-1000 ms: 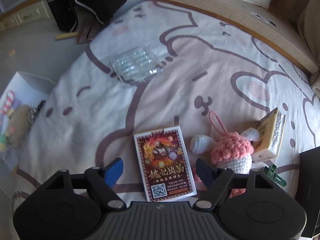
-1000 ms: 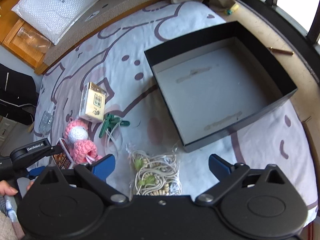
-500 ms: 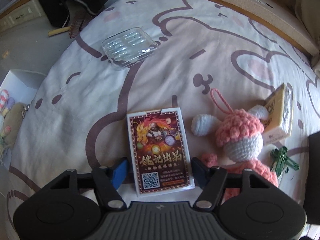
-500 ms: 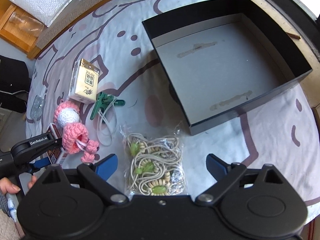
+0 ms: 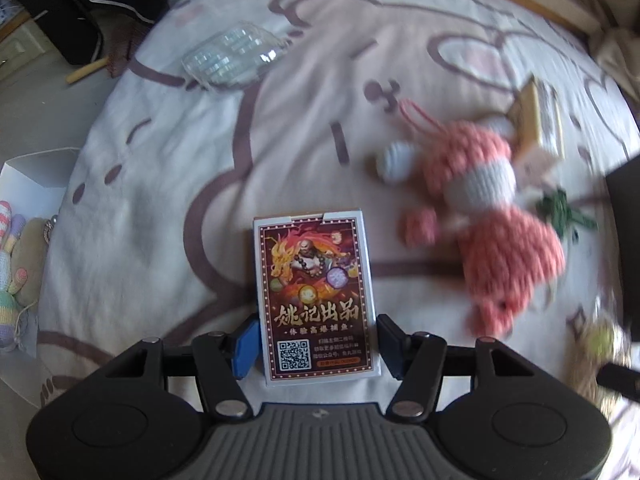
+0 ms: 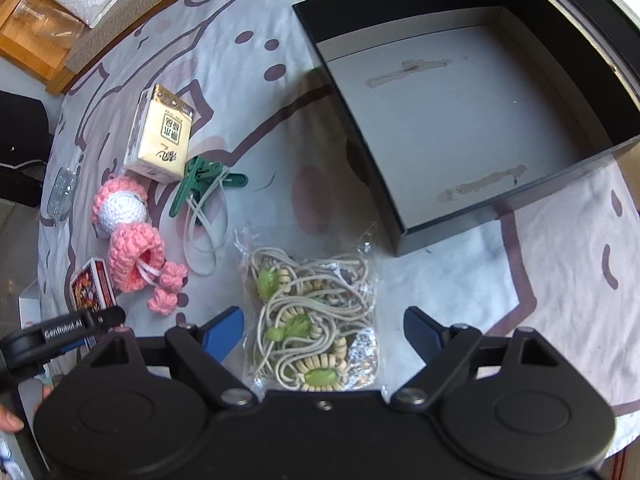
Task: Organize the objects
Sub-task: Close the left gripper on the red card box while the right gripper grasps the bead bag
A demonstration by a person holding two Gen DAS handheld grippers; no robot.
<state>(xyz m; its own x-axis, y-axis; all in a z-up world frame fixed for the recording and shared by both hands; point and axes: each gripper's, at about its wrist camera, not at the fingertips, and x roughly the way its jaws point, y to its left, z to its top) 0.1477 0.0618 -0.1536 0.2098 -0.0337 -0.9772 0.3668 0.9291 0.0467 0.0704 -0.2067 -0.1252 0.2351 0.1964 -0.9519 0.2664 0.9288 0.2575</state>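
Left tongs (image 5: 316, 342) straddle the near end of the card box (image 5: 314, 300), which lies flat on the bed (image 5: 160, 160). Their jaws have just been closing. The right pad looks to be at the box edge; a thin gap shows at the blue left pad, so you cannot yet call it a pinch.

The box will likely handle stiff and light, glossy on the faces. Take it across the two long edges, as you are lined up now. Squeeze gently: hollow card can buckle, and slick print can slip.

Right tongs (image 6: 323, 330) hang spread wide over the bag of beaded cords (image 6: 314, 312), their jaws having just narrowed a little, with the bag between and untouched. It lies on the bed just beside the near corner of the black box (image 6: 460, 128), which is empty.

Expect the bag to be soft, crinkly and floppy. The film will slide; the cords inside will shift. Pinch through the middle bulk, not a loose corner.

Crochet doll (image 6: 128, 236), tissue pack (image 6: 160, 140) and green clip (image 6: 200, 184) wait to the left.
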